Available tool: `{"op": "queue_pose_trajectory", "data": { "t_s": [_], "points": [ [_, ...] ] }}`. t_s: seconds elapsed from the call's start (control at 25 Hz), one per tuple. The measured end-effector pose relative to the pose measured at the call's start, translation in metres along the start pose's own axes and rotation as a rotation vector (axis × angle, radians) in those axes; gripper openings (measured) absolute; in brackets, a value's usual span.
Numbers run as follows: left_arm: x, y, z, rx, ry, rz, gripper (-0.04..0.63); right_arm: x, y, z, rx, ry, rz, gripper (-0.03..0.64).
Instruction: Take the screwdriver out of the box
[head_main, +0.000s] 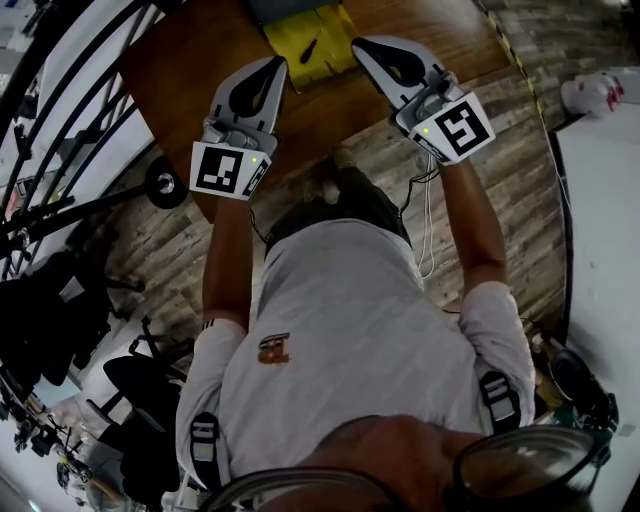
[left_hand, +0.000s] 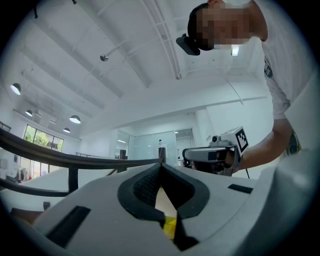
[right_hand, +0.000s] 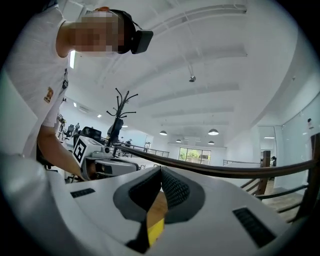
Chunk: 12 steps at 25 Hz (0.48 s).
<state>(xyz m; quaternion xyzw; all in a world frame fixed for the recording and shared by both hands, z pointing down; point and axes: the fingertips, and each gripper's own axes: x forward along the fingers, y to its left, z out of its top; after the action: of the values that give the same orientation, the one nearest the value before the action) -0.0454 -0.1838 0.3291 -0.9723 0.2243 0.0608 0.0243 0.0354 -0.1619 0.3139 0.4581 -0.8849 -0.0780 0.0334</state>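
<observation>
Screwdriver (head_main: 311, 46) lies in the yellow box (head_main: 338, 28) on the table (head_main: 190, 60), just beyond both tips. Left hand-held gripper (head_main: 279, 64) and right hand-held gripper (head_main: 357, 44) have jaws together and are empty. I judge this the approach. I'd open 1 before descending, then close square across the handle. Long axis is diagonal in head view, lower-left to upper-right; which end is the tip is too small to tell.

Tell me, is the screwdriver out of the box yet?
Not yet. Done: nothing so far; the screwdriver lies in the yellow box. In hand: nothing; the left hand-held gripper and right hand-held gripper are shut, empty, near the box. Left: open one, grab the screwdriver, lift it out.
</observation>
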Motion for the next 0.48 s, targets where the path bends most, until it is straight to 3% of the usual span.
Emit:
{"op": "queue_pose_trajectory", "data": {
  "t_s": [0.48],
  "points": [
    [0.047,0.017,-0.021,0.021,0.046,0.085,0.018,0.033,-0.048,-0.021,-0.081,0.034,0.193,0.032]
  ]
}}
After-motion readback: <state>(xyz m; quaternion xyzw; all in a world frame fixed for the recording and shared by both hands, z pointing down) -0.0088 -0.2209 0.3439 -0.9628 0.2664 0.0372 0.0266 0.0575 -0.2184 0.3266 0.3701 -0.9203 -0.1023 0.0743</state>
